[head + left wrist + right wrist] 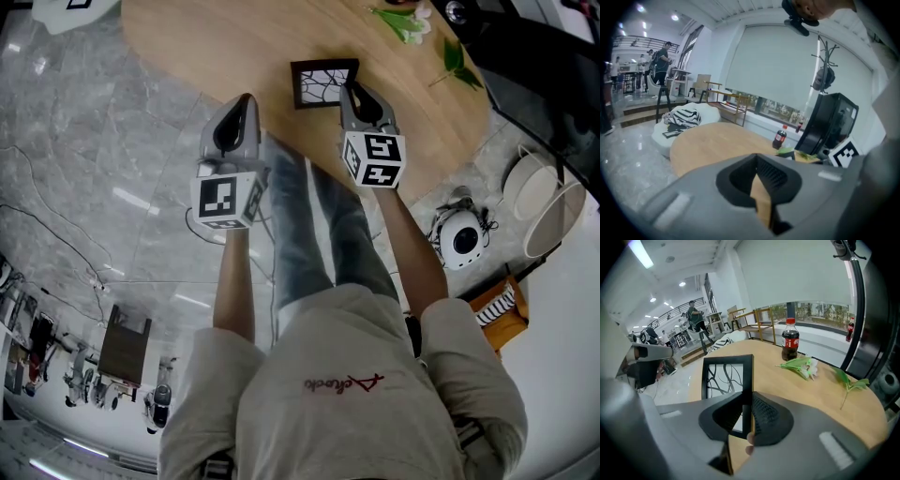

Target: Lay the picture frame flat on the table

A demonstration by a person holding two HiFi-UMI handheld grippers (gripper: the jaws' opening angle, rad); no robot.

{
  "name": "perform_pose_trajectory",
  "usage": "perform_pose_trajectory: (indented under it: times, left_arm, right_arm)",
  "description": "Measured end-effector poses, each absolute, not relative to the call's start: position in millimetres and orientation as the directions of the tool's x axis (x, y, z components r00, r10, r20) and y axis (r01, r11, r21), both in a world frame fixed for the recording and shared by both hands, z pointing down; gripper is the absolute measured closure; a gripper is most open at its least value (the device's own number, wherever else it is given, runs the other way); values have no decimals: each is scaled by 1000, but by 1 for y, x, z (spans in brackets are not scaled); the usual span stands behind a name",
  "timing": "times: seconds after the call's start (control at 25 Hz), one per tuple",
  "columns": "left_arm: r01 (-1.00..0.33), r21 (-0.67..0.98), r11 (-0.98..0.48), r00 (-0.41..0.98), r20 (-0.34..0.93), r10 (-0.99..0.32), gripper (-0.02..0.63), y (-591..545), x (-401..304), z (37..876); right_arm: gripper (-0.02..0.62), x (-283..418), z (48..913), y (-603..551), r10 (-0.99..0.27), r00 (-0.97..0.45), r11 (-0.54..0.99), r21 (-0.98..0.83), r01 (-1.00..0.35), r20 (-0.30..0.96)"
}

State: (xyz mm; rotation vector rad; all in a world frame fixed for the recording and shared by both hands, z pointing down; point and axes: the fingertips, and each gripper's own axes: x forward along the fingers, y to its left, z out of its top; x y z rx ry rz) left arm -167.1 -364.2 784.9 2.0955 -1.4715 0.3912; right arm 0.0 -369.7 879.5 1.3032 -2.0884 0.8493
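A black picture frame point(323, 84) with a white branch drawing stands upright on the round wooden table point(216, 47). My right gripper point(353, 91) is shut on the frame's right edge. In the right gripper view that edge of the picture frame point(724, 378) runs down between the jaws of the right gripper point(751, 397). My left gripper point(246, 99) hovers over the table's near edge, to the left of the frame and apart from it. In the left gripper view the left gripper point(757, 161) has its jaws together with nothing in them, above bare table point(712, 145).
A cola bottle point(790, 345) stands at the far side of the table. A flower sprig point(799, 365) and a leafy stem point(848, 380) lie right of the frame. A black screen point(829, 122) stands beyond the table. A white round device point(461, 239) sits on the floor.
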Motion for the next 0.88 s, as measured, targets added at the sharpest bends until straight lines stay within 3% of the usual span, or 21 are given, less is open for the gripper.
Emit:
perform_pose_trajectory:
  times: [0.88]
  left_arm:
    - [-929, 266, -258, 363, 511, -779, 604, -382, -178, 773]
  right_arm:
    - [535, -6, 937, -429, -463, -323, 214, -250, -944, 825]
